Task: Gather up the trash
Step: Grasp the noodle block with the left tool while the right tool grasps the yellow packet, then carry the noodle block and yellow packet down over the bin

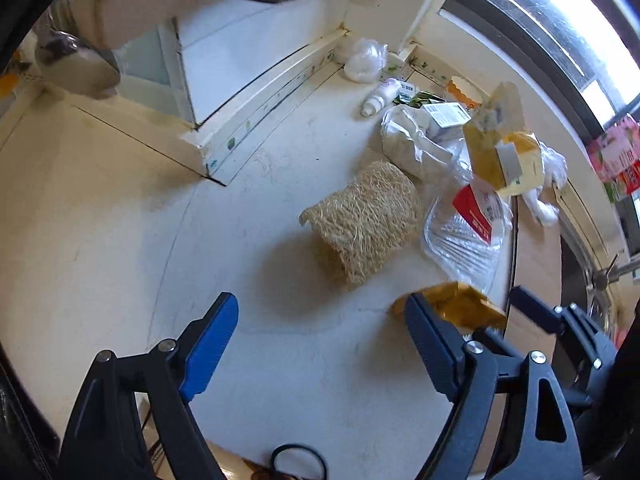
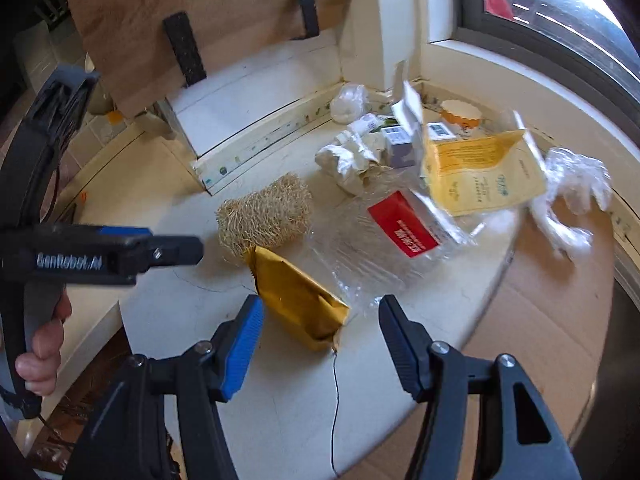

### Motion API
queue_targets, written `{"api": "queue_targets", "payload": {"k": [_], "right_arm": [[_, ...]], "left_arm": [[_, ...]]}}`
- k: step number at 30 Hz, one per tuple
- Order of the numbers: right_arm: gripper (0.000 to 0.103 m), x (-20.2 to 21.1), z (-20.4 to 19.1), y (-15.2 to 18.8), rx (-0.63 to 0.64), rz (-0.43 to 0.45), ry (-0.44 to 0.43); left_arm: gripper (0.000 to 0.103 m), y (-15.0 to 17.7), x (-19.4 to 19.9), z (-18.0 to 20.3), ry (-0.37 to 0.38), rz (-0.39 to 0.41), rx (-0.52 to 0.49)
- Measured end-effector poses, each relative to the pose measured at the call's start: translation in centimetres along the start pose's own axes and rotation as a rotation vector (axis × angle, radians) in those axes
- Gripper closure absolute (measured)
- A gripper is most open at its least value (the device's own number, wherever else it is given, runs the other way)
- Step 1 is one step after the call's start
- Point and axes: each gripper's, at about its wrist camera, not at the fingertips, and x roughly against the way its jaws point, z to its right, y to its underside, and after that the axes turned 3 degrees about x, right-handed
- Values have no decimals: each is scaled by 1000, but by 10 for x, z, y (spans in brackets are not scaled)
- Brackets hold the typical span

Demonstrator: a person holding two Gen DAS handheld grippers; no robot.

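Trash lies on a pale counter [image 2: 280, 392]. A gold foil packet [image 2: 300, 300] rests between the spread fingers of my right gripper [image 2: 321, 312], which is open with its pads off the foil. A straw-like fibre bundle [image 1: 360, 224] lies ahead of my left gripper [image 1: 320, 340], also open with only bare counter between its fingers. The same gold foil packet [image 1: 456, 304] sits just behind that gripper's right finger. Further back are a yellow carton [image 2: 480, 176], a red pack in clear plastic [image 2: 404, 224], a white bottle [image 1: 380, 96] and crumpled bags [image 1: 412, 140].
A hand [image 2: 40, 352] holds the left gripper [image 2: 188, 248] at the left. A cardboard sheet [image 2: 540, 320] covers the right side under a window [image 2: 560, 12]. A wooden board with black brackets [image 2: 200, 20] leans at the back. A thin black wire [image 2: 336, 400] trails from the packet.
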Motion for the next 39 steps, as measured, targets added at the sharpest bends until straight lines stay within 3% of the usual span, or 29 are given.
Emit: {"api": "queue_targets", "payload": {"k": [1, 3, 6, 9, 16, 23, 31, 39], "right_arm": [[50, -5, -3, 1, 16, -8, -4], [73, -16, -8, 3, 41, -43, -20], [82, -20, -9, 7, 38, -49, -52], [89, -17, -10, 9, 41, -43, -71], [90, -5, -5, 14, 1, -34, -98], [90, 8, 3, 25, -65, -33, -90], [91, 38, -9, 27, -127, 21, -46], [91, 90, -54, 60, -232, 76, 16]], "left_arm": [[21, -4, -7, 0, 4, -8, 14], [27, -11, -18, 0, 17, -22, 35], [40, -20, -32, 2, 48, -42, 65], [45, -26, -43, 7, 67, -45, 86], [71, -35, -60, 18, 128, -31, 106], [93, -29, -44, 26, 111, 47, 52], [96, 2, 13, 27, 110, 125, -37], [96, 80, 98, 9, 133, 185, -151]]}}
